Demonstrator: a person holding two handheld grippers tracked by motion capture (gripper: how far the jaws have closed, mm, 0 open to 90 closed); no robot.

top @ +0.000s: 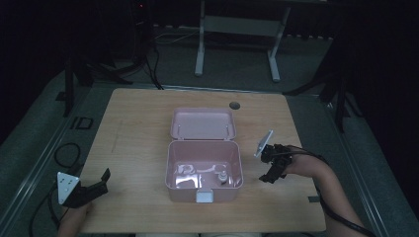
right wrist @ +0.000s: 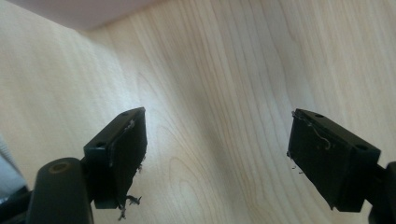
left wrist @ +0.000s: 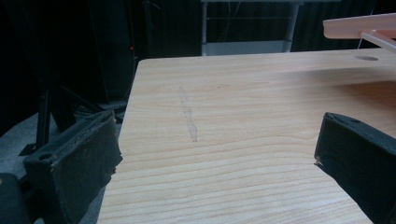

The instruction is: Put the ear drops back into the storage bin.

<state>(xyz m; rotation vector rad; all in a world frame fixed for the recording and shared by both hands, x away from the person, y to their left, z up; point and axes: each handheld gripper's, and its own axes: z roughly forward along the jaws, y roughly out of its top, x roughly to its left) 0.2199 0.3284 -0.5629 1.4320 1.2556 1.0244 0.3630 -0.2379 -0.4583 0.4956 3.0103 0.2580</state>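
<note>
A pink plastic box (top: 203, 170) stands in the middle of the wooden table (top: 138, 138), its hinged lid (top: 202, 123) laid open toward the far side. Small pale objects lie inside it, among them a little bottle-like piece (top: 223, 176). My right gripper (top: 269, 178) hovers just right of the box, pointing down at bare wood, jaws open with nothing between them (right wrist: 215, 154). A corner of the pink box (right wrist: 84, 11) shows at the top of the right gripper view. My left gripper (top: 101, 181) rests at the table's near left corner, open and empty (left wrist: 215, 154).
A round cable hole (top: 234, 105) sits in the table near the far edge. A white clasp (top: 204, 196) is on the box's near wall. Beyond the table stand a white frame's legs (top: 199, 54) and dark stands. Cables lie on the floor at left (top: 66, 153).
</note>
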